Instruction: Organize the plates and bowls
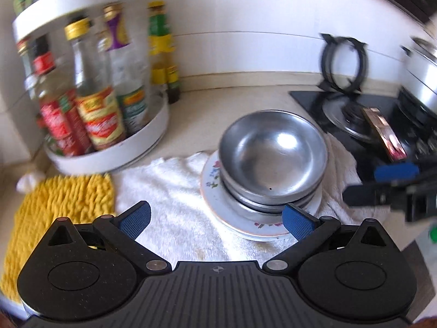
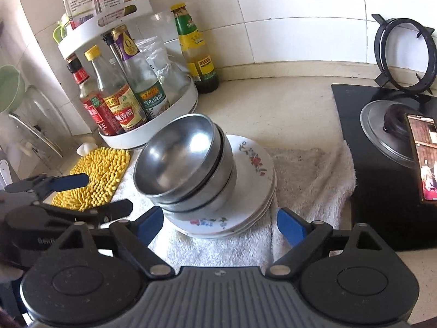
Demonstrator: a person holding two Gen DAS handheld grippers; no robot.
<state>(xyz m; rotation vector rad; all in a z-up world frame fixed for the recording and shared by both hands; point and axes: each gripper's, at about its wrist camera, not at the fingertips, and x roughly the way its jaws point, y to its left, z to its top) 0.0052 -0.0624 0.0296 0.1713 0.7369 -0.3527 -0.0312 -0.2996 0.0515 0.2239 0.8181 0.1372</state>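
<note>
Steel bowls (image 2: 185,169): three or so are seen nested at the centre of the right wrist view, leaning toward the left of the frame, stacked on the plates.
Floral plates (image 2: 254,164): a small stack is laid on the white towel, under the bowls, at mid-frame.
White towel (image 2: 308,180): it is spread on the table, between the yellow mat and the black stove.
Yellow mat (image 2: 101,175): it is placed at the left of the frame, just beside the towel.
Left tongs (image 1: 215,220): the blue pads are held wide apart with nothing gripped; the plate stack is seen just beyond the right pad.
Right tongs (image 2: 220,225): the jaws are spread fully and nothing is held; the near edge of the plates is seen between the pads without being touched.
Condiment rack (image 2: 153,134): a white two-tier turntable of sauce bottles is set at upper left, behind the bowls.
Black stove (image 2: 382,169): it is seen at the right edge, with a phone (image 2: 423,161) lying on it.
</note>
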